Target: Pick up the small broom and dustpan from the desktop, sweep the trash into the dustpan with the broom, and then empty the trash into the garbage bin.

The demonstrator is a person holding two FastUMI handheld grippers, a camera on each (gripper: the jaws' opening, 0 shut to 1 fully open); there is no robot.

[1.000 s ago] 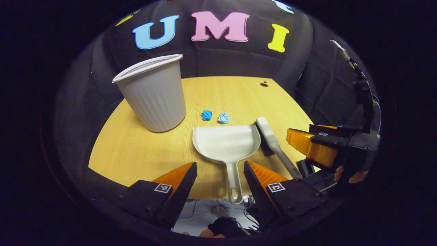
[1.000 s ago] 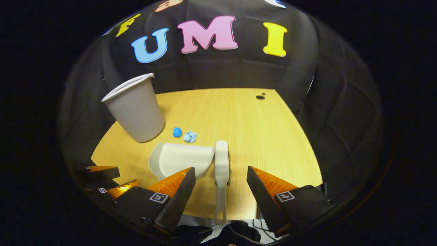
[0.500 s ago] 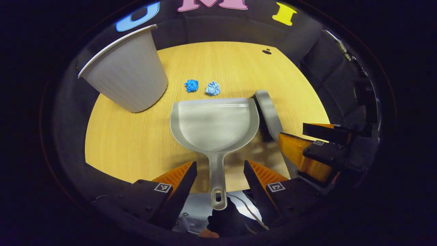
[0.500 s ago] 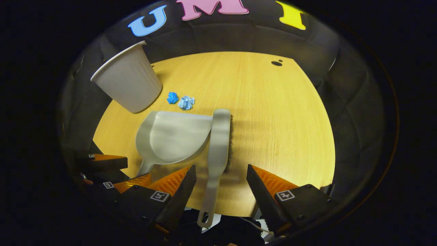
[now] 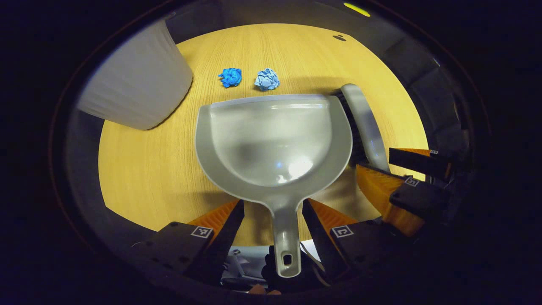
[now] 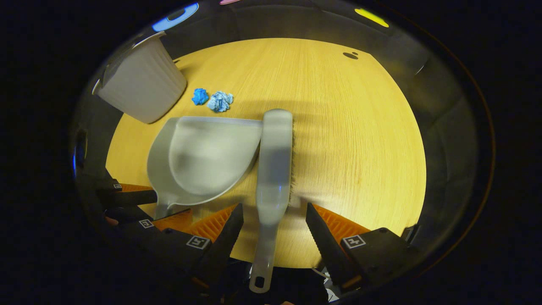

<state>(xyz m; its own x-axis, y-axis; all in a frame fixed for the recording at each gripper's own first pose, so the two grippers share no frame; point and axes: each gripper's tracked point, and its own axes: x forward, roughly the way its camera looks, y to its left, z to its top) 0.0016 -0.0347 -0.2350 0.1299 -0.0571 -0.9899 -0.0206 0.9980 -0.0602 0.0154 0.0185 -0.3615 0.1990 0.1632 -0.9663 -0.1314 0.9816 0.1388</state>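
Wooden desktop in a dark booth. Pale garbage bin stands at its far left corner. Grey dustpan lies near the front edge, broom touching its right side — two blue paper balls just beyond. Left gripper gapes around the dustpan handle; right gripper wide open astride the broom handle — neither gripping

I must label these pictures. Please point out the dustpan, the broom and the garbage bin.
dustpan [image 5: 271,140], left gripper view, inside of pan.
broom [image 6: 274,161], right gripper view, back of head.
garbage bin [image 6: 142,87], right gripper view, ribbed side wall.
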